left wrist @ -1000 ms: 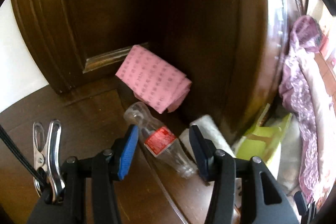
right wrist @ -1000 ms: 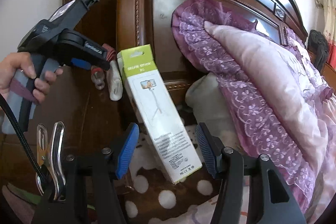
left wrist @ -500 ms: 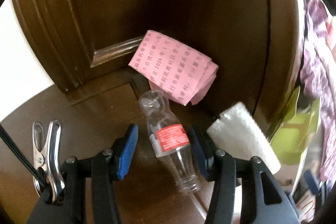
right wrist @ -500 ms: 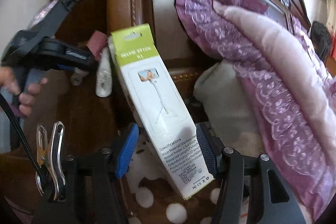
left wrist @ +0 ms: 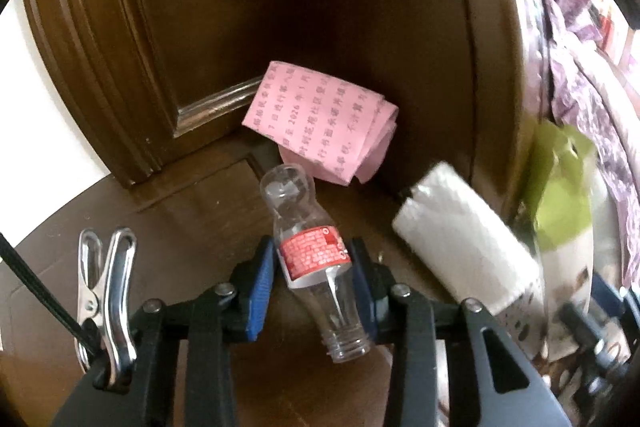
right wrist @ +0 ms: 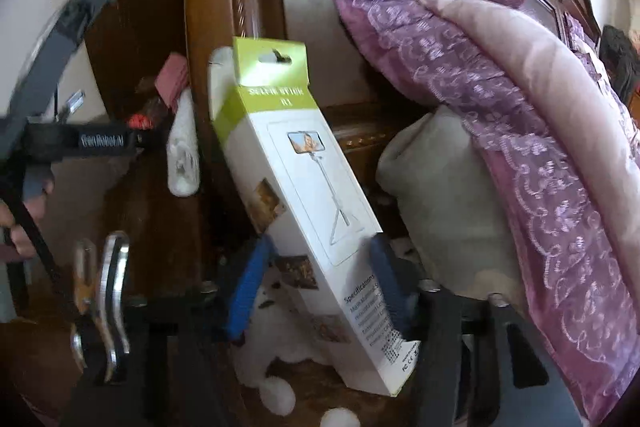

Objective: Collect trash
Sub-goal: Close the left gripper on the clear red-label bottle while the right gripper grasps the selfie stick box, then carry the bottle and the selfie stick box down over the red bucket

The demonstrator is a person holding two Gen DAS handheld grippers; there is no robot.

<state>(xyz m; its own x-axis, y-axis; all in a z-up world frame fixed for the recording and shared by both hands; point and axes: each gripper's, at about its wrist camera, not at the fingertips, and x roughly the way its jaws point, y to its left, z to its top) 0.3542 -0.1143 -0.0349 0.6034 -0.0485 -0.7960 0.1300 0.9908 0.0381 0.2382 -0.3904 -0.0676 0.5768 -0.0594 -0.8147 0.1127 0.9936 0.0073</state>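
A clear plastic bottle [left wrist: 288, 195] with a red label lies on a dark wooden top [left wrist: 160, 227], neck toward the camera. My left gripper [left wrist: 311, 245] straddles the label; its jaws are closing and both blue pads touch the bottle's sides. A folded pink paper [left wrist: 320, 119] leans behind it. In the right wrist view a white and green selfie-stick box [right wrist: 288, 147] stands tilted against the wooden headboard [right wrist: 224, 7]. My right gripper [right wrist: 320, 243] is closing around the box's lower half, pads against its two sides.
A white wrapped roll [left wrist: 460, 247] lies right of the bottle, by the headboard's edge. A purple lace pillow [right wrist: 480, 87] and a beige cushion [right wrist: 440, 195] crowd the box's right side. A hand holding the left gripper's body [right wrist: 60, 139] shows at the left.
Both grippers dropped closer to their objects and their jaws narrowed. The left pads went from wide of the bottle to touching it; the right pads closed in on the box.
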